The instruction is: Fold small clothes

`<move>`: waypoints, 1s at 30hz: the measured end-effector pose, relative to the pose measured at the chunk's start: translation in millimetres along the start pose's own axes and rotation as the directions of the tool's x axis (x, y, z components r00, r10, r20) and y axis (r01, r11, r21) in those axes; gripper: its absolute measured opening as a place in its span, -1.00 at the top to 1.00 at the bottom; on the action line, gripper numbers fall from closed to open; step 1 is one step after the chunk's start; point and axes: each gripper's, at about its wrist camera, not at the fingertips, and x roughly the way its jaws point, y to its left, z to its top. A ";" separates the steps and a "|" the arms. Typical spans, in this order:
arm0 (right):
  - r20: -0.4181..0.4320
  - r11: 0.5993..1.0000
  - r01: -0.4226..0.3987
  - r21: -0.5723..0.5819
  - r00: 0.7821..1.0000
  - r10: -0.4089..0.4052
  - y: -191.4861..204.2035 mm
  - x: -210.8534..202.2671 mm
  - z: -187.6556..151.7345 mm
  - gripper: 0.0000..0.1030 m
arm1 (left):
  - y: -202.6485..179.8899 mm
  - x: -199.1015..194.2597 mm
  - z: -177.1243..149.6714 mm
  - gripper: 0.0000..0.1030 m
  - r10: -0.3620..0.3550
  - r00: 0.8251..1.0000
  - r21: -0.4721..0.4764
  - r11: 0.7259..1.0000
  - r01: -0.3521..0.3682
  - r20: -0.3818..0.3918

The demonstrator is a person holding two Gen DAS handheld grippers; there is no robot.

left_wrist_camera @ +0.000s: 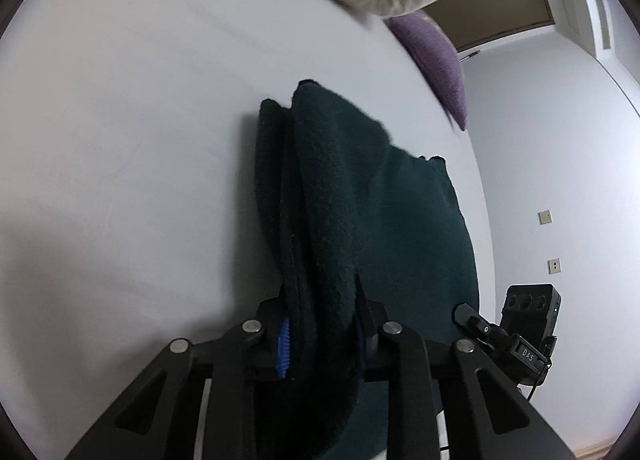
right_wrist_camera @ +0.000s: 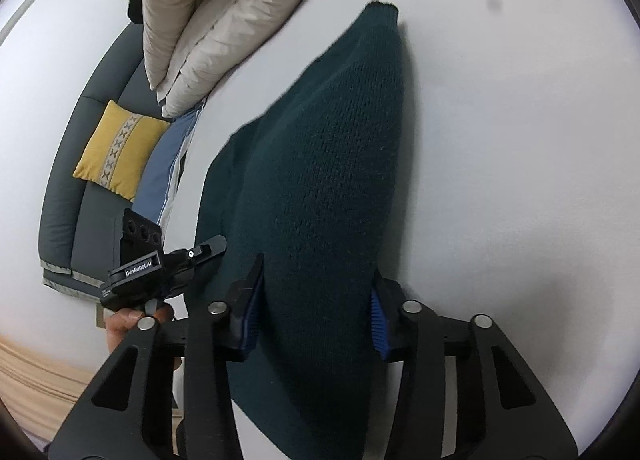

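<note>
Well, the white table (left_wrist_camera: pixel 120 140) takes up most of what I can see, a broad pale surface running under everything. On it sits the dark green knitted garment (right_wrist_camera: pixel 328 164), already doubled over into thick layers, its far end resting on the tabletop while the near end is lifted in the two grippers. Beyond it, at the table's far edge, a puffy beige jacket (right_wrist_camera: pixel 216 8) lies bunched up, and from the left camera a purple cloth (left_wrist_camera: pixel 436 60) shows just past it by the edge. Off to the side a grey sofa (right_wrist_camera: pixel 68 188) carries a yellow cushion (right_wrist_camera: pixel 116 150), with a blue cloth (right_wrist_camera: pixel 164 168) hanging near the table's rim. The left gripper (left_wrist_camera: pixel 320 336) has its jaws drawn in narrow, pinching a bundled fold of the garment between the blue pads (left_wrist_camera: pixel 283 348). The right gripper (right_wrist_camera: pixel 316 320) holds a wider span of the same knit, its fingers pressed against both sides of the fabric. The two grippers sit close beside each other at the garment's near end.
</note>
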 end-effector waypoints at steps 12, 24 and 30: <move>0.063 0.996 -0.057 -0.076 0.996 0.061 51.7 -114.6 -94.5 0.30 | -87.0 -69.5 -107.3 0.52 -0.028 1.000 0.170 0.985 0.026 0.010; 0.038 0.999 -0.031 0.045 0.999 0.029 -8.8 -148.4 -231.9 0.30 | -61.1 -21.0 -204.5 0.49 0.098 0.990 0.166 0.983 -0.080 -0.101; 0.072 0.988 -0.097 0.117 0.993 0.089 -44.3 -142.2 -253.3 0.27 | -42.9 -17.8 -212.3 0.42 0.039 0.996 0.114 0.993 -0.030 -0.077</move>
